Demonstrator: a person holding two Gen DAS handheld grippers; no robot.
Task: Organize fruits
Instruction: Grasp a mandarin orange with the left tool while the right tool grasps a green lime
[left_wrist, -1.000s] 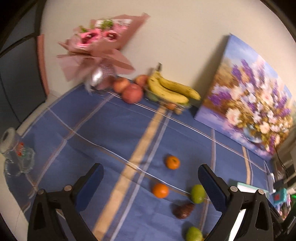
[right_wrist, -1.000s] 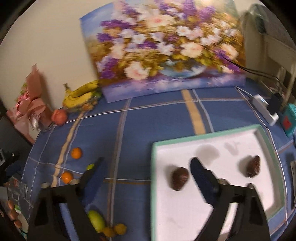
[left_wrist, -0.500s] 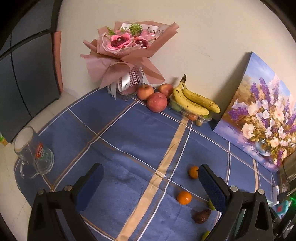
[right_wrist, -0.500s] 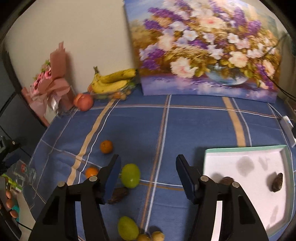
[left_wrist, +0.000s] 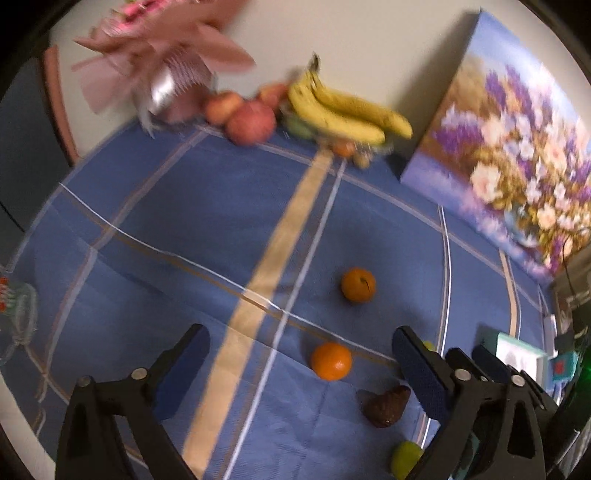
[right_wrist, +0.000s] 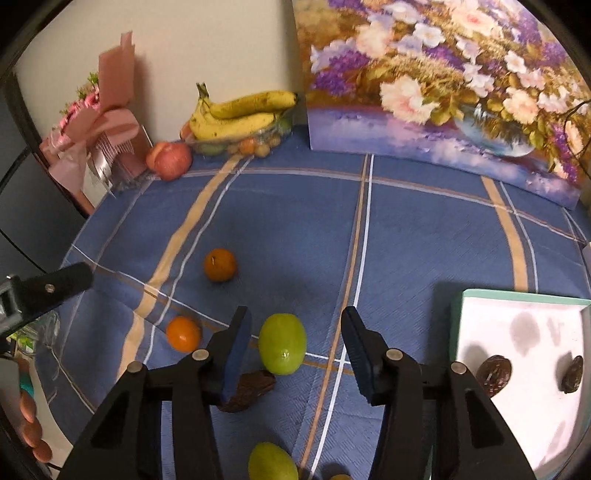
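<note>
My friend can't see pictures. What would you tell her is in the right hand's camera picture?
The right gripper, jaws just closing but not yet touching, hangs around a green fruit on a blue checked tablecloth. Two oranges lie to its left, and a white tray with two brown fruits is at right. Bananas and a flower painting stand behind.

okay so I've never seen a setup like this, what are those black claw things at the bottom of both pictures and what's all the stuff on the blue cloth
They are two-finger grippers, one held in each of a person's hands, with a wide-angle camera on each looking along its fingers. One picture is from the left gripper, the other from the right gripper.

On the blue tablecloth lie two oranges, two green fruits and a dark brown fruit. Two more brown ones sit on a white tray. At the back are bananas, apples, a bouquet and a flower painting.

Nothing is held. The right jaws have just been closing around one green fruit, with gaps on both sides; the left jaws stand wide, empty.
</note>
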